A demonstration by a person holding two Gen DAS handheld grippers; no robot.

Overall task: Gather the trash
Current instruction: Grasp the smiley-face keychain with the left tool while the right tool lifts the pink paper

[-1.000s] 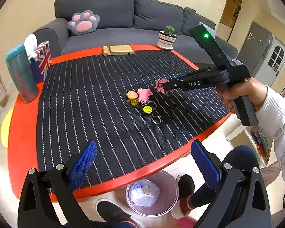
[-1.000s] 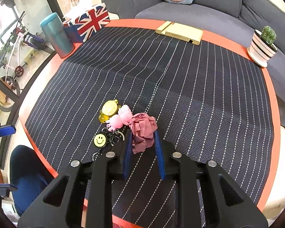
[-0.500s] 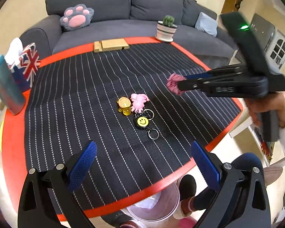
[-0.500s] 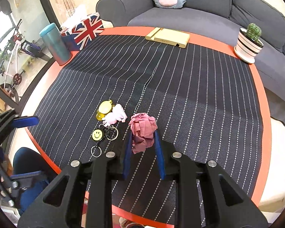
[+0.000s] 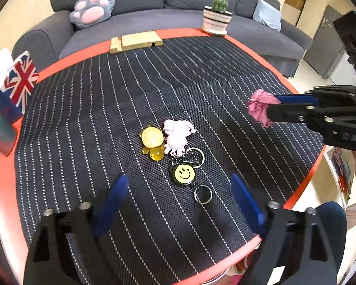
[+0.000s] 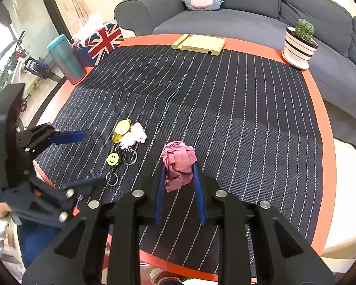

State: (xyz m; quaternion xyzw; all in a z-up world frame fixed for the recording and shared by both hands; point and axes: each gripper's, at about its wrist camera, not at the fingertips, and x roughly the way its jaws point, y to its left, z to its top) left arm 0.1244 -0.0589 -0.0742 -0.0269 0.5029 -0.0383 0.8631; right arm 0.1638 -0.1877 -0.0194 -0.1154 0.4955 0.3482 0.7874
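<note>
Right gripper (image 6: 179, 178): blue fingers pinched on the pink paper wad (image 6: 179, 163), one on each side. The wad is held above the striped mat (image 6: 237, 123), near the table's right edge (image 5: 303, 180). Left gripper (image 5: 178, 199): fingers spread wide, holding nothing, over the mat's near edge. Between them lies a keychain bundle (image 5: 175, 152): yellow charm, pink figure, smiley badge, rings. At the far rim stand a cactus pot (image 6: 300, 45), a wooden block (image 6: 199, 44) and a flag box (image 6: 99, 41).

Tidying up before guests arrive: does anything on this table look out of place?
Only the crumpled pink paper, already pinched in the right gripper. The keychain bunch lies loose mid-table, not rubbish. Cactus pot and tissue box stand upright; nothing spilled.
</note>
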